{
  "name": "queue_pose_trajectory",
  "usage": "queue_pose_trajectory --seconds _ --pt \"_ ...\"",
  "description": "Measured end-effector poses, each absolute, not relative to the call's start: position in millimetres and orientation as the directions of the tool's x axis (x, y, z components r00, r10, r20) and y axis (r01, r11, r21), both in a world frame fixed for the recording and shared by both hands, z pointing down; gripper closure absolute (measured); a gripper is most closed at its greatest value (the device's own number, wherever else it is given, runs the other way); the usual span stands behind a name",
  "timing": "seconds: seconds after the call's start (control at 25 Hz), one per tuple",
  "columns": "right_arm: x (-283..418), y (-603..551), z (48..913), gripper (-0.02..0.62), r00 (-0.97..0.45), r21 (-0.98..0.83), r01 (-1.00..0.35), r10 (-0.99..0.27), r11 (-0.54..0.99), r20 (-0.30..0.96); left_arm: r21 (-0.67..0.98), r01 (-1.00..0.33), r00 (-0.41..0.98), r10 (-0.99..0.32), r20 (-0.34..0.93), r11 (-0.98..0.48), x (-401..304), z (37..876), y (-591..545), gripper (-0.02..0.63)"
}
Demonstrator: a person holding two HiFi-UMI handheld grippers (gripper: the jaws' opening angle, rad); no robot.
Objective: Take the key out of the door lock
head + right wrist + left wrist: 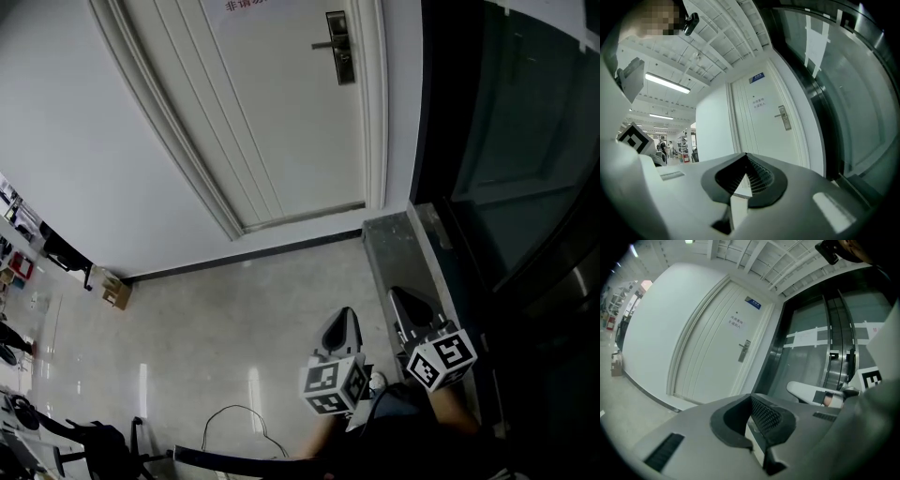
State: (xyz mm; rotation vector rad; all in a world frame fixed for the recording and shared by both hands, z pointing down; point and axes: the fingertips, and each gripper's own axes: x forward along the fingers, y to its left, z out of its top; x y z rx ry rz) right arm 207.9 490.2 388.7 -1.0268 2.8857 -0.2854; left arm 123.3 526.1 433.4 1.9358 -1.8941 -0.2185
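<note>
The door lock (340, 47) sat at the right edge of the closed white door (281, 122), any key in it too small to make out, while the left tool (343, 319) and right tool (405, 302), both clenched and empty, hung over the floor (234, 319), well apart from it.

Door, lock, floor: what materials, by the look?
Door: probably painted wood or composite; matte white, with moulded panel lines.
Lock: likely brushed metal; the plate and lever have a grey sheen.
Floor: polished stone or tile; glossy, with streaks of reflected light.
</note>
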Motion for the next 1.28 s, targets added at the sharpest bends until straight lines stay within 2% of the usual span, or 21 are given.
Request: queue_pose_trajectory --seconds 0.52,0.84,1.28 --pt "193.8 365.2 375.3 0.595 -0.819 -0.169 -0.562 -0.574 0.810 -0.024 0.413 -0.910 0.035 -0.988 0.150 0.031 114.8 417.3 393.3 0.606" --pt "176.6 325.1 384.8 0.595 -0.811 -0.177 -0.575 -0.585 0.799 -0.009 0.412 -0.910 0.033 -0.986 0.162 0.037 92.8 425.7 354.4 0.606" --pt "118.5 233.8 380.2 0.595 -0.762 -0.163 -0.633 -0.646 0.757 -0.039 0.402 -0.915 0.111 -0.982 0.153 -0.041 38.8 420.2 257.8 0.606"
